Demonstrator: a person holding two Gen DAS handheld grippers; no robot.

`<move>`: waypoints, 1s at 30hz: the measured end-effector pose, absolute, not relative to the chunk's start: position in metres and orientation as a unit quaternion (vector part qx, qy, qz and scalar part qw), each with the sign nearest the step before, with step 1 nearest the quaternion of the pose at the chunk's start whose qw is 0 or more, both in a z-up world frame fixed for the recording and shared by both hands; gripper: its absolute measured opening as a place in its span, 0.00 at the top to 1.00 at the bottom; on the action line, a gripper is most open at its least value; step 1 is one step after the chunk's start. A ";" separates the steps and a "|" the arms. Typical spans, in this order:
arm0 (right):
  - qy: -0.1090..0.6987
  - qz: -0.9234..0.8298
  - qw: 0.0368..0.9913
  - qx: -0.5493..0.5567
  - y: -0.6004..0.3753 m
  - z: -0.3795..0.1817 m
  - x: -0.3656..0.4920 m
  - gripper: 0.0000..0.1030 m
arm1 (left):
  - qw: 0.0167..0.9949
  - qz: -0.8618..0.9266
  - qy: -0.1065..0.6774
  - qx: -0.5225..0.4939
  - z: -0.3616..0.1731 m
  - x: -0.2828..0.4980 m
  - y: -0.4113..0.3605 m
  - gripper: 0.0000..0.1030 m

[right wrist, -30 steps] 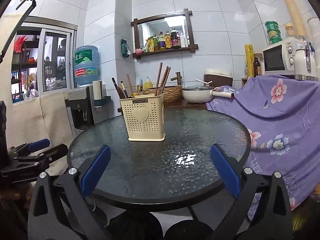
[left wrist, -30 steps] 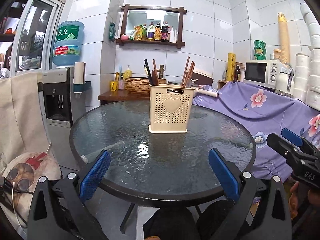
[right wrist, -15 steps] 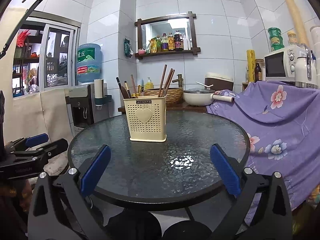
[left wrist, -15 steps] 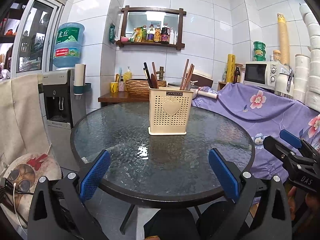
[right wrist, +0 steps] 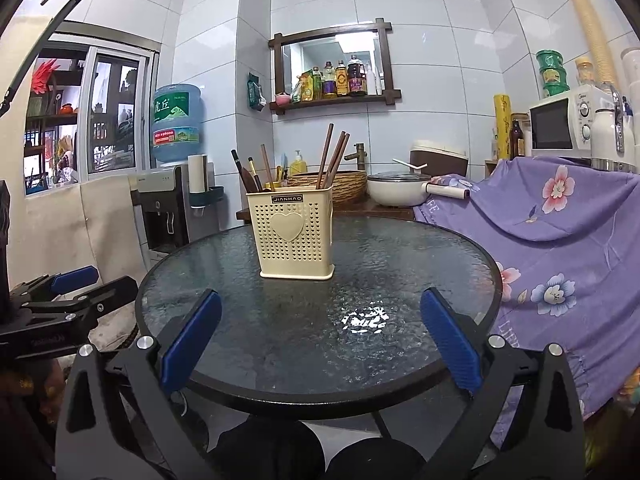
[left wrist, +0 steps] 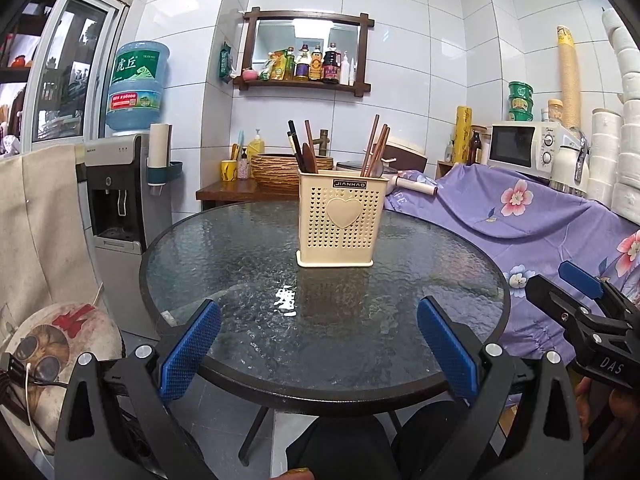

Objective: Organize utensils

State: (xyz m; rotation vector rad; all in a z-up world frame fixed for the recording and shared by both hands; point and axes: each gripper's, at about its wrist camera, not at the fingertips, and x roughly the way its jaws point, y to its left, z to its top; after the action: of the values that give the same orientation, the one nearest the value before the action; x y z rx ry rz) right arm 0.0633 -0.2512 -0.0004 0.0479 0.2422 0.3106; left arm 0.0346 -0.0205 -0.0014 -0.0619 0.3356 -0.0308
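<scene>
A cream perforated utensil holder (left wrist: 339, 220) with a heart on its front stands upright near the middle of a round glass table (left wrist: 240, 264). It also shows in the right wrist view (right wrist: 294, 234). Brown chopsticks (left wrist: 374, 146) lean in its right side; dark utensils (left wrist: 302, 148) stand in its left side. My left gripper (left wrist: 318, 354) is open and empty above the table's near edge. My right gripper (right wrist: 318, 354) is open and empty, also at the near edge. Each gripper shows in the other's view, right (left wrist: 580, 312) and left (right wrist: 76, 292).
A water dispenser (left wrist: 120, 200) stands left of the table. A purple flowered cloth (left wrist: 540, 216) covers furniture on the right, with a microwave (left wrist: 524, 148) behind. A white pan (right wrist: 396, 192) and woven basket (right wrist: 344, 184) sit on the counter behind the table.
Both grippers have drawn back and lowered a little from the table; the holder sits slightly higher in both views. Both stay open and empty.
</scene>
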 end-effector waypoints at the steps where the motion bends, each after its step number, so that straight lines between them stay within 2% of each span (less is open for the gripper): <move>1: 0.120 0.154 0.980 0.023 -0.251 0.000 0.063 0.05 | 0.985 -0.015 0.167 -0.031 -0.002 0.035 -0.020 0.06; 30: 0.127 0.159 0.979 0.027 -0.255 -0.002 0.067 0.05 | 0.985 -0.014 0.172 -0.029 -0.001 0.036 -0.018 0.06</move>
State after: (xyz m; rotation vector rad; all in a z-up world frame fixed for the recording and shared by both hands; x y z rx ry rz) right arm 0.0674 -0.2550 -0.0023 0.0541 0.2563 0.3203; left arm 0.0360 -0.0178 -0.0005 -0.0591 0.3461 -0.0291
